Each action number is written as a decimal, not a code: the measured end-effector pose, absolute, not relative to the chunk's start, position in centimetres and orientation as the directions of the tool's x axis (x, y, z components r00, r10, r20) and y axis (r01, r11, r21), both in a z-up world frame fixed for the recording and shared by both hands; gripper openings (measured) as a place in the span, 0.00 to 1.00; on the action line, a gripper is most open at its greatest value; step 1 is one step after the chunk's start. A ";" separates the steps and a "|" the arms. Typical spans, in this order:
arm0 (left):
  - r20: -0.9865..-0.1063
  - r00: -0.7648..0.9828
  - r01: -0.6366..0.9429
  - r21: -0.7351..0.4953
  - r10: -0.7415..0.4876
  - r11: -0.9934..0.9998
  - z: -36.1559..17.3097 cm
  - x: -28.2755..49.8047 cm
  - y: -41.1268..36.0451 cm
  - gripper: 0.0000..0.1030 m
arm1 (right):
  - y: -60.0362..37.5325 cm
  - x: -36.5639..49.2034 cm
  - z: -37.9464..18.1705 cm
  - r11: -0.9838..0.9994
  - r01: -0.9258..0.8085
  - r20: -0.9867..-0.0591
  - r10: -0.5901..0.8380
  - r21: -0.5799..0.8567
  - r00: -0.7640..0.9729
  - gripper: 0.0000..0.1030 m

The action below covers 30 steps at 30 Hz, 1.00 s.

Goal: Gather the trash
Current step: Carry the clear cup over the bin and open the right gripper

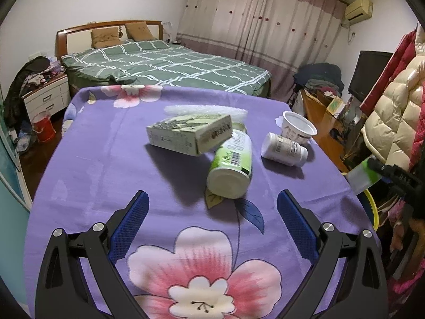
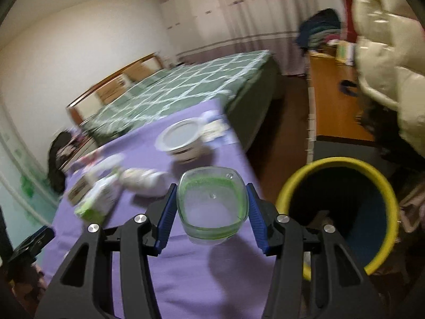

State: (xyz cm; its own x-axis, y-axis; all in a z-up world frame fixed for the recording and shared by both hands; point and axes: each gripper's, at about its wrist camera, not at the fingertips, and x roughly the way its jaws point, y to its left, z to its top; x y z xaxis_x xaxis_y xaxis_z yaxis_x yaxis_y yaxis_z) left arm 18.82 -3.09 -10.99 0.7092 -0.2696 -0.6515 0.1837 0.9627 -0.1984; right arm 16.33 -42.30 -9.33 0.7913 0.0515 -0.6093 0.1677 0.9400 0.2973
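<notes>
Blue pads of the left tool stand wide apart at the bottom, over the purple table, with a green bottle lying mid-frame. Right view: the right tool squeezes a clear cup at center, beside the yellow bin at lower right.

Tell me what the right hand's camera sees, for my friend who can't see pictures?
The right gripper holds a clear plastic cup with green residue between its blue pads, above the edge of a purple tablecloth. A yellow-rimmed bin stands on the floor just to the right. Behind lie a white tub, blurred bottles and a green bed.
</notes>
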 end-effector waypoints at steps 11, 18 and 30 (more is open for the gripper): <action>-0.690 0.678 0.187 -0.169 -0.251 0.968 -12.1 20.6 -5.6 0.93 | -51.9 16.0 -14.4 0.871 0.429 -0.697 -0.152 0.241 0.701 0.47; -0.709 0.665 0.181 -0.150 -0.233 0.972 -12.7 22.4 -6.6 0.93 | -52.9 15.6 -15.3 0.853 0.473 -0.697 -0.201 0.221 0.688 0.53; -0.723 0.664 0.176 -0.098 -0.191 0.980 -14.3 25.6 -7.7 0.93 | -51.9 15.9 -15.0 0.871 0.430 -0.689 -0.161 0.238 0.707 0.57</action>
State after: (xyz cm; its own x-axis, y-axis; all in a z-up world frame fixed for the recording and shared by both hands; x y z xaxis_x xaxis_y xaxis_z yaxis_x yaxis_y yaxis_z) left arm 25.59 -7.67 -14.26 0.6635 -0.1914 -0.7233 0.1759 0.9795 -0.0979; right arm 15.94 -51.86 -14.96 0.7070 -0.1611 -0.6886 0.4301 0.8709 0.2379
